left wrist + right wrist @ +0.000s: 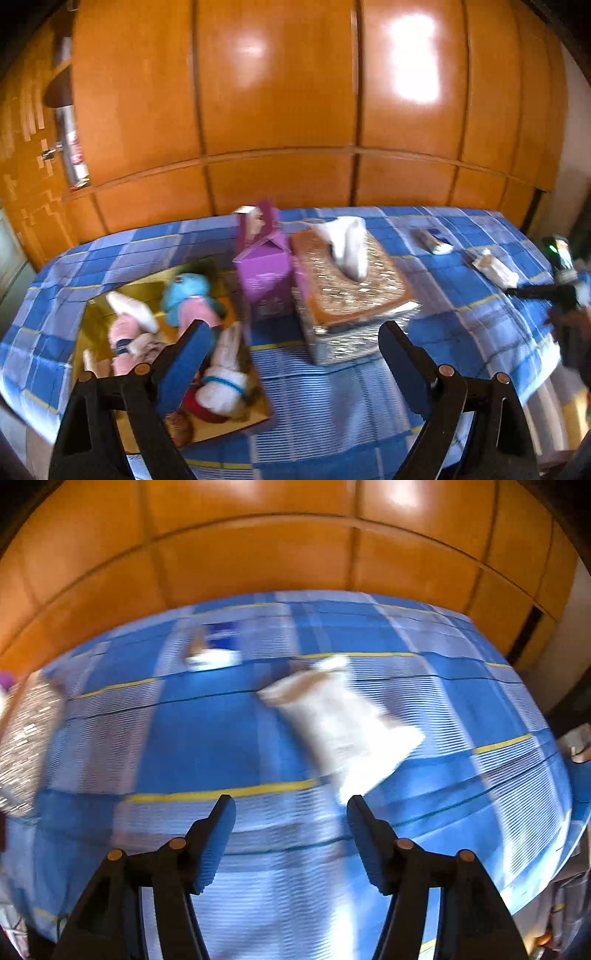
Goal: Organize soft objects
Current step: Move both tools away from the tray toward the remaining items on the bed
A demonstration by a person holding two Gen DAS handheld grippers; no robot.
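Note:
In the left wrist view, a gold tray [96, 317] at the left holds several plush toys: a blue and pink one [192, 295], a pink one [123, 332] and a white one [225, 384]. My left gripper [295, 336] is open and empty above the cloth, its left finger over the tray. In the right wrist view, a white soft packet [343, 716] lies on the blue checked cloth [207, 734], just beyond my open, empty right gripper [291, 808]. A smaller blue and white packet [214, 653] lies farther back. Both packets also show in the left wrist view [495, 267], [432, 240].
A purple carton [266, 273] and a glittery tissue box [351, 291] with a tissue sticking out stand mid-table. The tissue box edge shows in the right wrist view [26, 734]. Wooden cabinet doors [280, 92] rise behind the table. The other hand-held gripper [561, 280] is at the right edge.

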